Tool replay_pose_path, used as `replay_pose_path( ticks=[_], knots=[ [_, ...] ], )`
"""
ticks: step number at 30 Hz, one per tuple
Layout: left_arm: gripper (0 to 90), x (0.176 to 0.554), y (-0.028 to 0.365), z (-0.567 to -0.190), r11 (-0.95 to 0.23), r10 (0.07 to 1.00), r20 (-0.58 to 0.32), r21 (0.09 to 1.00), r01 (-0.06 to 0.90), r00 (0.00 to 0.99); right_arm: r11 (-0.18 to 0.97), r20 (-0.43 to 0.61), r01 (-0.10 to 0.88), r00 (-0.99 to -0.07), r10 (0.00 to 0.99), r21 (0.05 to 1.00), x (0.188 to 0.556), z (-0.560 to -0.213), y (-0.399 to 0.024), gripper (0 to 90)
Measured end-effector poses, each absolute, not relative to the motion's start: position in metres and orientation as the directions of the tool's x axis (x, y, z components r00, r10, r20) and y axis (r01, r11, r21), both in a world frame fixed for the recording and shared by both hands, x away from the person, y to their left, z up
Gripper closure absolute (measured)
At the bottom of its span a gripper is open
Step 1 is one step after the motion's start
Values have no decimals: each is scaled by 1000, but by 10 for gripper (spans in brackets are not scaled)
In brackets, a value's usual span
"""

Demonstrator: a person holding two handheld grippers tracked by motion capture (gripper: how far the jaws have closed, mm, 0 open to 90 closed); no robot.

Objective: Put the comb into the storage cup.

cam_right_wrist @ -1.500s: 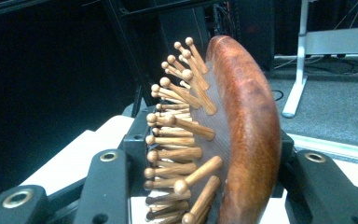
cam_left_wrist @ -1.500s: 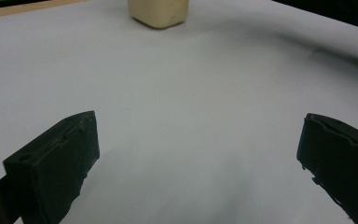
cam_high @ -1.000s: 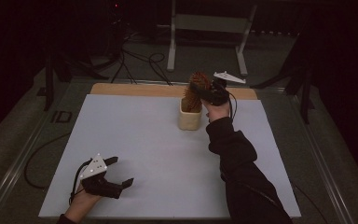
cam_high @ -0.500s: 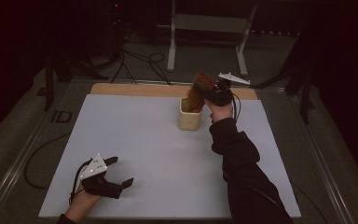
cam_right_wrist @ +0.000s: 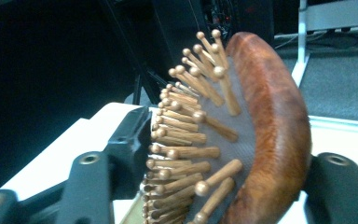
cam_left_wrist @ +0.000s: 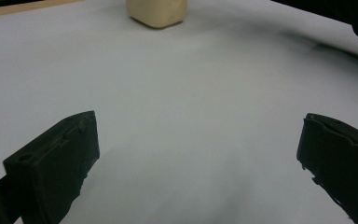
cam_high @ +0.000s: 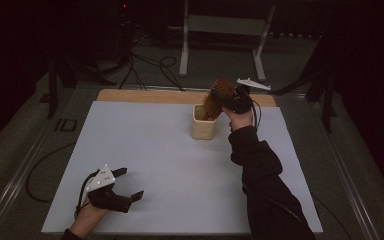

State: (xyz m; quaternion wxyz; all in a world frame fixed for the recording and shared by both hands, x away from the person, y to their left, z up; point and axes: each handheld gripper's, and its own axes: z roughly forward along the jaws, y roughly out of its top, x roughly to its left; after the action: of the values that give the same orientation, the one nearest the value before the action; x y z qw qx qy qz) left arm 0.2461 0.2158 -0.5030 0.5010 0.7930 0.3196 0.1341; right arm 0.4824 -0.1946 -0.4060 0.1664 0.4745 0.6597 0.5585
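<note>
A cup [cam_high: 203,128] stands on the surface [cam_high: 145,150] toward its far edge, right of middle. A hairbrush [cam_high: 216,97] leans in the cup, its head above the rim, between the jaws of the right hand-held gripper [cam_high: 232,99]. The left hand-held gripper [cam_high: 127,184] rests at the near left corner, well apart from the cup.

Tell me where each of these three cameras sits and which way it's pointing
High view: above the person's side, looking forward and down on the white table; both forearms, the left gripper and right gripper show.
Left gripper view: rides the left gripper low over the table, looking between its open jaws toward the cream cup.
Right gripper view: rides the right gripper, facing the wooden hairbrush between its jaws, which have just been opening.
Shared: the cup shows in the high and left gripper views; the hairbrush in the high and right gripper views.
</note>
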Motion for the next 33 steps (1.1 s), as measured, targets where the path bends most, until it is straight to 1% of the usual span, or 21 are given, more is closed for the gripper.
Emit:
replay_pose_path(
  ticks=[2, 3, 5, 6, 7, 8, 9, 11, 13, 19, 23, 29, 33],
  knots=[
    [0, 246, 216, -503, -292, 643, -109, 880, 374, 758, -70, 310, 443, -497, 811, 894, 483, -404, -196, 281],
    [0, 247, 216, -504, -293, 642, -110, 879, 376, 759, -74, 315, 444, -499, 807, 893, 483, -403, -197, 264],
    [0, 246, 216, -503, -297, 640, -108, 878, 375, 761, -74, 322, 447, -510, 797, 892, 483, -402, -199, 192],
    [0, 246, 215, -503, -294, 640, -108, 880, 372, 761, -68, 315, 442, -513, 799, 894, 483, -401, -201, 172],
    [0, 246, 216, -503, -293, 641, -107, 881, 372, 760, -56, 306, 439, -525, 794, 897, 482, -400, -202, 134],
    [0, 246, 216, -503, -294, 640, -108, 881, 372, 761, -40, 293, 430, -542, 788, 902, 481, -399, -203, 120],
    [0, 247, 215, -503, -295, 640, -107, 880, 373, 761, -24, 276, 424, -543, 793, 905, 480, -398, -204, 128],
    [0, 247, 215, -503, -295, 638, -109, 880, 373, 762, 31, 231, 419, -560, 796, 908, 479, -397, -206, 97],
    [0, 248, 215, -503, -295, 639, -108, 880, 372, 762, 53, 212, 413, -567, 796, 909, 477, -397, -208, 98],
    [0, 247, 214, -502, -295, 635, -107, 882, 368, 765, 76, 174, 401, -551, 816, 913, 475, -398, -218, 97],
    [0, 248, 214, -502, -294, 633, -109, 882, 367, 767, 117, 131, 395, -549, 825, 911, 473, -398, -224, 96],
    [0, 245, 216, -502, -292, 636, -107, 883, 367, 764, 159, 98, 381, -573, 814, 911, 465, -393, -230, 95],
    [0, 244, 216, -501, -290, 638, -106, 885, 365, 763, 159, 103, 378, -586, 804, 912, 458, -389, -235, 95]
  ],
)
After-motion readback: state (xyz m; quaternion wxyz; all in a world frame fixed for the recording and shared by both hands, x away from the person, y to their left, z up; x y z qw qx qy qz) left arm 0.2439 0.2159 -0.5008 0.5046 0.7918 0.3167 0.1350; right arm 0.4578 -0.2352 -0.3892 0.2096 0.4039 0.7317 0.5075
